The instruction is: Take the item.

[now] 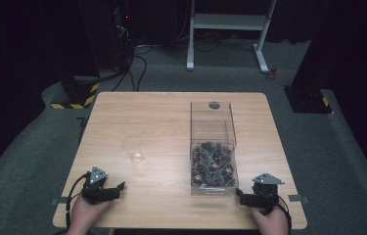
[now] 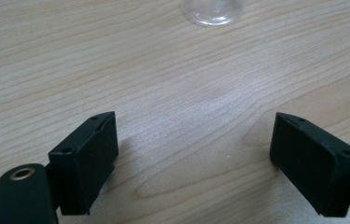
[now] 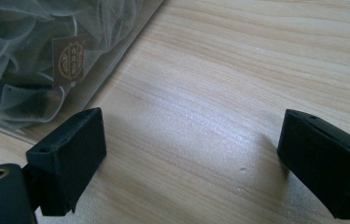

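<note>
High view looked forward and down from above the table (image 1: 171, 107). Each gripper view sat low, close over the tabletop, facing ahead along its own jaws; all shared the wood surface.

We have bare table (image 1: 166, 196) between our two grippers. At twelve o'clock of the left gripper (image 1: 103, 188) stands a clear cup (image 1: 133, 149); at eleven o'clock of the right gripper (image 1: 254, 197), the clear box (image 1: 213, 147) blocks us.

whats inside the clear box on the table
The clear box holds a heap of grey mesh sachets with brown paper tags, piled at its near end. The far end looks bare. Whatever lies under the top layer is covered.
</note>
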`<action>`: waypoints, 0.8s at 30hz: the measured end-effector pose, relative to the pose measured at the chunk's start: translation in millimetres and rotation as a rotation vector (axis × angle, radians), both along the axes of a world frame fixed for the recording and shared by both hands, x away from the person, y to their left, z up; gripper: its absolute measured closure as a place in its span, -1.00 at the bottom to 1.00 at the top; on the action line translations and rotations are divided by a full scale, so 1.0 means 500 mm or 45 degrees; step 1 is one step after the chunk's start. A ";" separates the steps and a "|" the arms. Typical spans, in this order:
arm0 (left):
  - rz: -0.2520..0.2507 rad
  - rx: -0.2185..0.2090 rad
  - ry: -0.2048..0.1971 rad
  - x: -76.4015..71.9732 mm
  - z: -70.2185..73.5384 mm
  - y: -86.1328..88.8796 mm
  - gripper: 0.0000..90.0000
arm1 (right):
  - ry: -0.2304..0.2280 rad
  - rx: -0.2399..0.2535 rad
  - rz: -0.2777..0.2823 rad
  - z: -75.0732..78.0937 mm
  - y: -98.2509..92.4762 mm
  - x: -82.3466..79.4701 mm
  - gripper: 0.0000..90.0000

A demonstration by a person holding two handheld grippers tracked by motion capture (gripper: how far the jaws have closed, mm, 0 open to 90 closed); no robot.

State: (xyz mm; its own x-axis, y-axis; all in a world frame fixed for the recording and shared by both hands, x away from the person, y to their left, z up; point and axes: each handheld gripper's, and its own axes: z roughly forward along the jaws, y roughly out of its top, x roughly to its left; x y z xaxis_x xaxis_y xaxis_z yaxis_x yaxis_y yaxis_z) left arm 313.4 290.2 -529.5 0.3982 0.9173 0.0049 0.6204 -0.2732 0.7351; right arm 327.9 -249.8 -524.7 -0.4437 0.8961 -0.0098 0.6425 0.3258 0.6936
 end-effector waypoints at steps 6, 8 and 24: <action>-0.025 -0.050 0.025 -0.001 0.006 0.002 -0.58 | 0.000 0.002 -0.001 0.000 0.000 -0.001 -0.83; -0.046 -0.061 0.004 -0.004 0.009 0.000 -0.54 | -0.001 0.002 0.000 0.000 0.000 -0.001 -0.83; -0.132 -0.110 -0.116 -0.022 0.043 -0.033 -0.50 | -0.001 0.002 0.000 0.000 0.000 -0.001 -0.83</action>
State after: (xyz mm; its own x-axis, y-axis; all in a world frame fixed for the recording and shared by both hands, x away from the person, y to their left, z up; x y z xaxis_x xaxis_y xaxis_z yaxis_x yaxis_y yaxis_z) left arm 302.1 273.7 -507.9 0.4920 0.8700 -0.0322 0.5220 -0.2652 0.8107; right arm 327.2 -249.9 -524.8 -0.4437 0.8961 -0.0088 0.6418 0.3246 0.6948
